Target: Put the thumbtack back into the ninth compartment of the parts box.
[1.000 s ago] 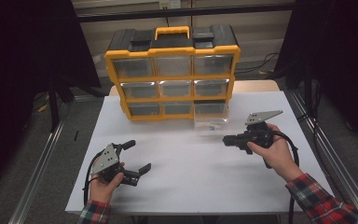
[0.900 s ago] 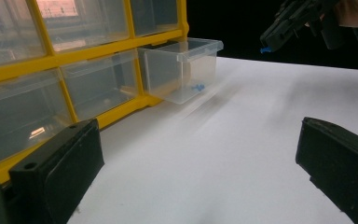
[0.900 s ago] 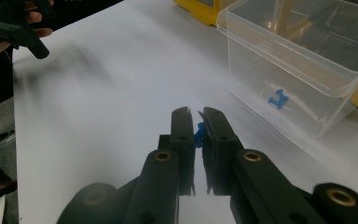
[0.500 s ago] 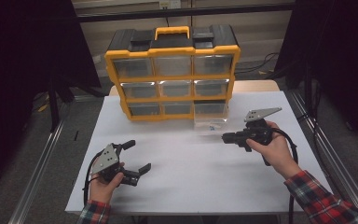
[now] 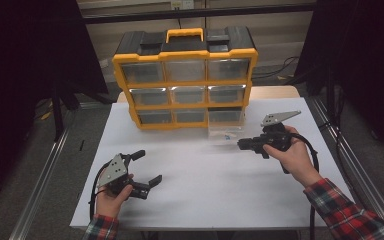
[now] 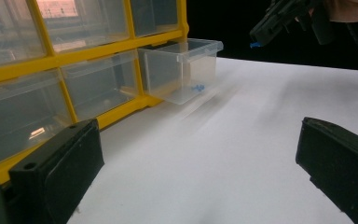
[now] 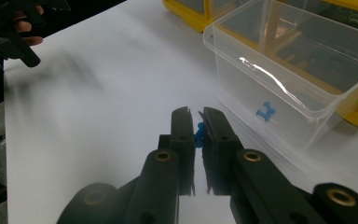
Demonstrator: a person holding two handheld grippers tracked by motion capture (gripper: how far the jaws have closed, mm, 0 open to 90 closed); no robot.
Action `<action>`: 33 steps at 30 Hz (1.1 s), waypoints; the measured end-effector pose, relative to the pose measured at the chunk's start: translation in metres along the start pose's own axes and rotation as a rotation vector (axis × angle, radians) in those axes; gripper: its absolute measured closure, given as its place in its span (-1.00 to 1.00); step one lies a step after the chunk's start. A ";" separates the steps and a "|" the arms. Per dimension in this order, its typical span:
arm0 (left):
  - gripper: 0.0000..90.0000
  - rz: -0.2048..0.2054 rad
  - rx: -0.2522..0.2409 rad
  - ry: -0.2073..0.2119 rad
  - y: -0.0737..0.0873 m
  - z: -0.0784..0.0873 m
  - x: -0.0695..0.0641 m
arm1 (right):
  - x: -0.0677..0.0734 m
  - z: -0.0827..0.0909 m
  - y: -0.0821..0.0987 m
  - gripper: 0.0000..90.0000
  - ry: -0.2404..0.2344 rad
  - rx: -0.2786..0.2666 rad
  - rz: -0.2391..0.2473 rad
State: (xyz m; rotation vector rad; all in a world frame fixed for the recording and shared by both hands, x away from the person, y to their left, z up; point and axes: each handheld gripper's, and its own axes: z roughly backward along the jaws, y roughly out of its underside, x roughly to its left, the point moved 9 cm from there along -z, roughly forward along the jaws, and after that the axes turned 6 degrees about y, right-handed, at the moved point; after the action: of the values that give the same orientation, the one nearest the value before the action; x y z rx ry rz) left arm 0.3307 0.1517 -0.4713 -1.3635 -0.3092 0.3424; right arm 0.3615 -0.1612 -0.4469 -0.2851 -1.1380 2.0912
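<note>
Right gripper view looks along the right tongs (image 7: 196,122), whose jaws are pinched shut on a small blue pushpin (image 7: 198,133) between their tips. Just ahead stands a clear plastic drawer (image 7: 279,93), pulled out of the yellow organizer (image 5: 186,80) and resting on the white counter (image 5: 215,170), with another blue pin (image 7: 264,112) lying on its floor. Judging by this, the drawer has been drawn out so that pins can be dropped in from above, and the held pin is likely meant to join the one inside. The tight grip at the very tips makes sense for so small a thing.

From the high view, the right tongs (image 5: 248,144) sit toward the counter's right edge, near its far side, held roughly level and pointing left toward the drawer (image 5: 224,131), which stands below the organizer's bottom right compartment. The hand (image 5: 295,155) wraps the handle from behind, its forearm in a plaid sleeve coming in from the near right corner.

The left tongs (image 5: 145,170) rest low near the counter's near left corner, jaws wide apart and holding nothing, pointing right and seemingly waiting. The left gripper view shows the drawer (image 6: 182,70) ahead and the right tongs (image 6: 268,32) above the counter, a blue speck at their tip.
</note>
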 end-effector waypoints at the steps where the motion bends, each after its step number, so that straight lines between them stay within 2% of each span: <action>1: -0.99 0.000 0.000 -0.001 0.000 0.000 0.000 | 0.000 0.000 -0.001 0.88 0.001 0.002 -0.004; 33: -0.99 0.001 0.000 0.002 0.000 0.000 0.000 | -0.012 -0.005 -0.019 0.88 0.025 0.000 -0.008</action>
State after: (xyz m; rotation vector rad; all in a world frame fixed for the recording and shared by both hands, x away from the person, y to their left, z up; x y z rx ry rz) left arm 0.3302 0.1516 -0.4713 -1.3636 -0.3073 0.3418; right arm 0.3819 -0.1595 -0.4360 -0.3053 -1.1222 2.0754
